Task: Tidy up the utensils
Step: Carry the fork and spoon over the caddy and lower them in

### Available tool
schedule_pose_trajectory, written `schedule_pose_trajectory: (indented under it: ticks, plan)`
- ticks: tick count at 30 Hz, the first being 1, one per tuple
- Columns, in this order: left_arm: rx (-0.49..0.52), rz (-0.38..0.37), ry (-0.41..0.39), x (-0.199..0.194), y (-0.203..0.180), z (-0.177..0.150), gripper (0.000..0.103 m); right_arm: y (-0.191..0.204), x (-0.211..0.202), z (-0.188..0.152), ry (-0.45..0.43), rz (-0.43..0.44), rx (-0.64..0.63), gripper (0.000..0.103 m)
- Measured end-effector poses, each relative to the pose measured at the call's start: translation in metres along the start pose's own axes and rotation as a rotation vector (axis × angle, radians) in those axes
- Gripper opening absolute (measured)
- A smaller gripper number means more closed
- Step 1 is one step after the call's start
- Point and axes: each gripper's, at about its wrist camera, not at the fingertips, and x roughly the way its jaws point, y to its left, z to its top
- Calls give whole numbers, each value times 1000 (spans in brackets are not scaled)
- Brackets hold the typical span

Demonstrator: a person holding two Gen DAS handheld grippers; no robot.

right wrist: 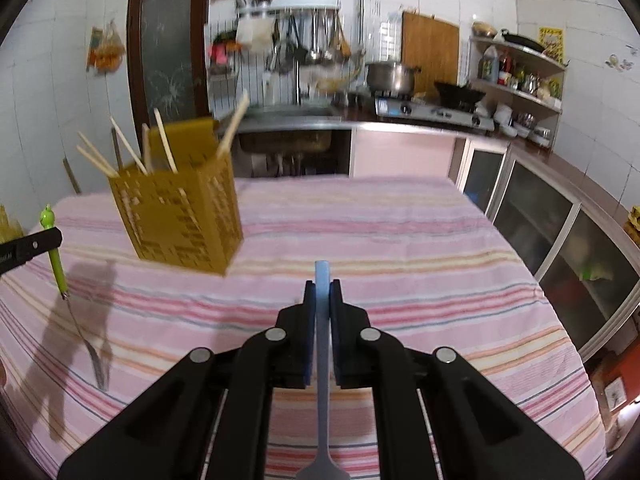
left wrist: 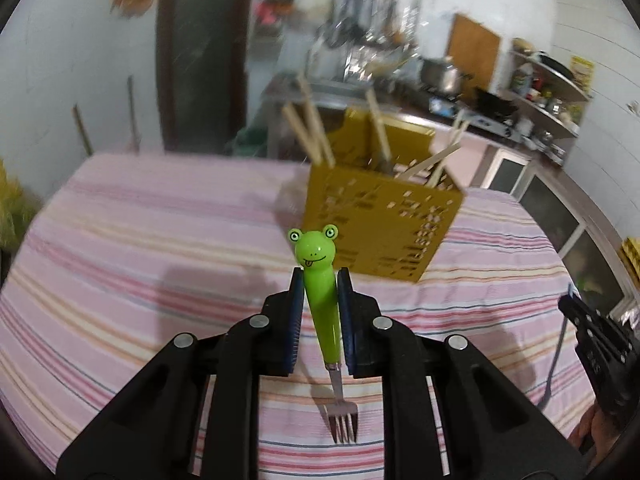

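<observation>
My left gripper (left wrist: pixel 319 280) is shut on a green frog-handled fork (left wrist: pixel 320 280), handle up and tines down above the striped tablecloth (left wrist: pixel 140 240). The fork also shows at the left of the right wrist view (right wrist: pixel 56 256). My right gripper (right wrist: pixel 322 288) is shut on a blue-handled utensil (right wrist: pixel 322 320) whose head hangs down toward me. A yellow perforated utensil holder (left wrist: pixel 380 216) with several wooden chopsticks (left wrist: pixel 316 132) stands on the table just beyond the left gripper; in the right wrist view the holder (right wrist: pixel 180 208) stands to the left.
The table's far edge (right wrist: pixel 344 178) faces a kitchen counter with a sink (right wrist: pixel 288 120), a gas stove (right wrist: pixel 432 112) and a pot (right wrist: pixel 390 76). Cabinets (right wrist: pixel 560 232) run along the right. The right gripper shows at the right edge of the left wrist view (left wrist: pixel 600 340).
</observation>
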Motion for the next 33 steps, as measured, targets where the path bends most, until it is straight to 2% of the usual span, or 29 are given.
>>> schedule_pose_trajectory:
  ticks: [5,9,23,33]
  plan:
    - [48,-55,-66,-25,5,8,14,18,-10,9,-69,-3,12,7]
    - [40,-74,-83,-33,18,12,14,32,-9,15,-97,-13,10,7]
    - [37,-72,-129,-40,40,14,14,73,-8,26,-161,-32,-15,7]
    - [49,-70,-173,-44,38,21,14,88,-23,40,-201,-30,-43,7]
